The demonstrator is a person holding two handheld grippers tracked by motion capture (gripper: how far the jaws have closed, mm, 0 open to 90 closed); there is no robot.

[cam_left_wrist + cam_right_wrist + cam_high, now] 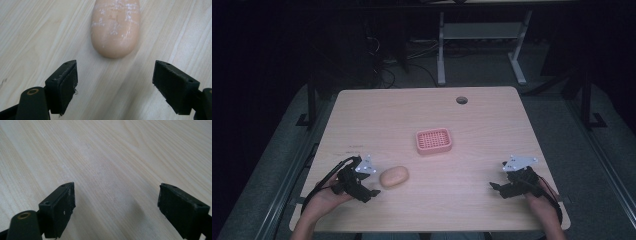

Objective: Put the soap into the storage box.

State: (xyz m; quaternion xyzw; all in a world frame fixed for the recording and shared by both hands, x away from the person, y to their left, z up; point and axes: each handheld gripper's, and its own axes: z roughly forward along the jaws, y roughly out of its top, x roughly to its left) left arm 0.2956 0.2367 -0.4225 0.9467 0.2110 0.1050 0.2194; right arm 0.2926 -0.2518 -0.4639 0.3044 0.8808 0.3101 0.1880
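A peach oval bar of soap (pixel 394 176) lies on the wooden table (pixel 472 115) near the front left. My left gripper (pixel 373 184) stands open just left of it; in the left gripper view the soap (pixel 115 26) lies just ahead of the wide-apart jaws, untouched, and the left gripper (pixel 115 85) holds nothing. A pink slotted soap dish (pixel 433 140) sits at the table's middle. My right gripper (pixel 498 176) is open at the front right, over bare wood (pixel 112 165), with nothing between its jaws (pixel 116 207).
A round cable hole (pixel 461 100) is in the table near its far edge. Beyond the table stand white desk legs (pixel 441 50) and cables on a dark floor. Each gripper is held by a hand at the table's front edge.
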